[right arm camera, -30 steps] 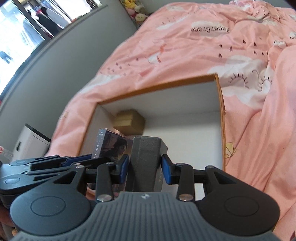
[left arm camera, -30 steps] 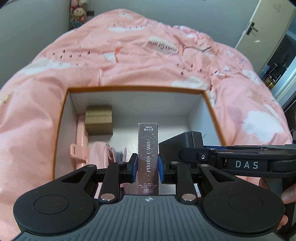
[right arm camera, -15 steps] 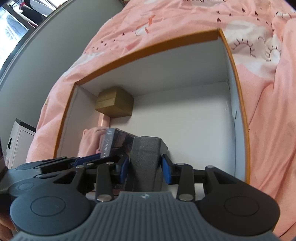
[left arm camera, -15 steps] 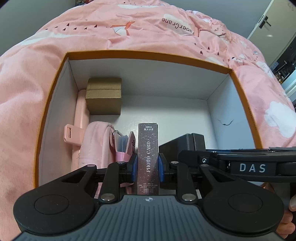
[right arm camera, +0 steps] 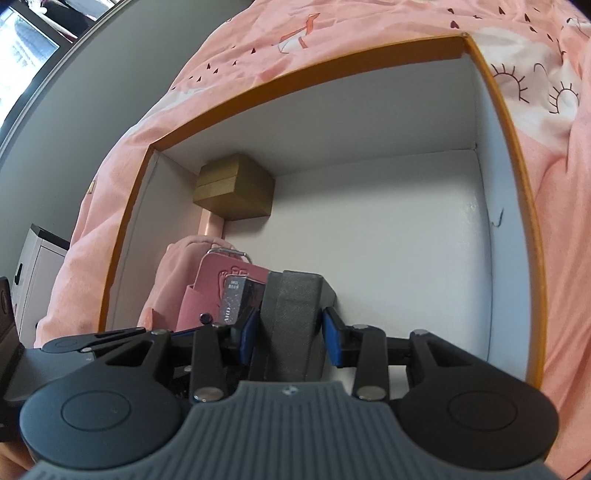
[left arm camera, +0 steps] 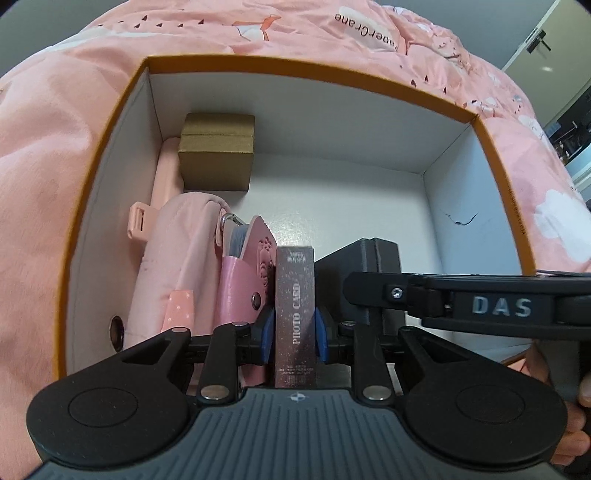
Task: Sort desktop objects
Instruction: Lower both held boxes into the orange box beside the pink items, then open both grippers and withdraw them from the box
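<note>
My left gripper [left arm camera: 294, 334] is shut on a slim dark "PHOTO CARD" box [left arm camera: 295, 295], held upright inside the orange-rimmed white box [left arm camera: 295, 68]. It stands against a pink card holder [left arm camera: 245, 280] and a pink pouch [left arm camera: 173, 258]. My right gripper [right arm camera: 290, 334] is shut on a dark grey box [right arm camera: 295, 306], held just right of the photo card box [right arm camera: 240, 295]; in the left wrist view the grey box [left arm camera: 364, 266] shows behind the right gripper's arm. A gold box [left arm camera: 218, 151] sits in the far left corner.
A pink case [left arm camera: 166, 173] lies along the left wall under the gold box [right arm camera: 234, 190]. The white floor [right arm camera: 388, 229] of the box is bare on the right. A pink quilt [left arm camera: 258, 26] surrounds the box. A white cabinet [right arm camera: 33, 266] stands at left.
Both grippers have sunk into the orange-rimmed box with their loads. The pink pouch and card holder now show fully beside the photo card box.
</note>
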The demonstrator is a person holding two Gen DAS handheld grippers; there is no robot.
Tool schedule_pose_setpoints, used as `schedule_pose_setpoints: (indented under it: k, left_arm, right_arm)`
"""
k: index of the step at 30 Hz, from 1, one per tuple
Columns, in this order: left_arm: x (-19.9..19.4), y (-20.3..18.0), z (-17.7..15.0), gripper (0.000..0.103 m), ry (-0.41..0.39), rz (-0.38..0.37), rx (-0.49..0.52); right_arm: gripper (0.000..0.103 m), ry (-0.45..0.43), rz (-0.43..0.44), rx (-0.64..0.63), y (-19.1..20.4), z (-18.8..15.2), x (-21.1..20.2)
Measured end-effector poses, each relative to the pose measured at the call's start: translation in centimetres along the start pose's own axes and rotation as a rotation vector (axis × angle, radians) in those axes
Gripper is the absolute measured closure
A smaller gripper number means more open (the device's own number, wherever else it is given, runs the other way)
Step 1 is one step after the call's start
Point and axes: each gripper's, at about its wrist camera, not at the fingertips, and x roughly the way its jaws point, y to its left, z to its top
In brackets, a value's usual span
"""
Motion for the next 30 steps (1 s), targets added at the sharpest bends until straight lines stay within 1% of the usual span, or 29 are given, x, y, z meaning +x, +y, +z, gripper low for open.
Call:
schedule_pose_setpoints:
  k: [2, 4, 9, 11, 12, 14, 16, 21, 23, 27, 30]
  left_arm:
    - [-0.9, -0.1, -0.2, 0.075, -0.03, -0.004, 0.019]
    - [-1.9, -0.3, -0.2, 0.07, -0.054, 0.002, 0.035]
    - [-4.4, -0.2, -0.5, 0.069, -0.105, 0.021, 0.039]
    - [-5.1, 0.1, -0.7, 0.068, -0.122, 0.028, 0.032]
    - [-5.6, 0.1, -0.8, 0.067, -0.13, 0.032, 0.032]
    - [-6.2, 0.0, -1.1, 0.063, -0.144, 0.036, 0.037]
    - [-6.6, 0.0, -1.4, 0.058, -0.149, 0.043, 0.041]
    - [-7.3, -0.3, -2.1, 0.057, -0.155, 0.039, 0.065]
    - [-7.8, -0.5, -2.5, 0.057, -0.158, 0.031, 0.073]
    - [-8.8, -0.9, -3.3, 0.057, -0.152, 0.015, 0.086]
    - [-9.5, -1.1, -4.2, 0.057, -0.147, -0.008, 0.079]
  right_arm:
    - [0.062, 0.002, -0.001, -0.004, 0.1, 0.0, 0.1]
    - [0.062, 0.004, -0.003, -0.006, 0.2, 0.0, 0.1]
    - [0.061, 0.012, -0.004, -0.022, 0.9, 0.0, 0.2]
    - [0.063, 0.026, 0.015, -0.034, 1.4, -0.1, 0.3]
    - [0.063, 0.042, 0.028, -0.036, 1.6, -0.2, 0.4]
    - [0.062, 0.044, 0.013, -0.052, 2.0, -0.4, 0.7]
    - [0.061, 0.041, 0.007, -0.062, 2.2, -0.5, 0.8]
    - [0.061, 0.045, 0.014, -0.047, 2.0, -0.5, 0.6]
    - [0.061, 0.029, 0.009, -0.055, 2.1, -0.6, 0.1]
    - [0.061, -0.012, -0.003, -0.083, 2.3, -1.0, -1.7]
    - [0.06, -0.049, 0.03, -0.116, 2.5, -1.7, -4.0]
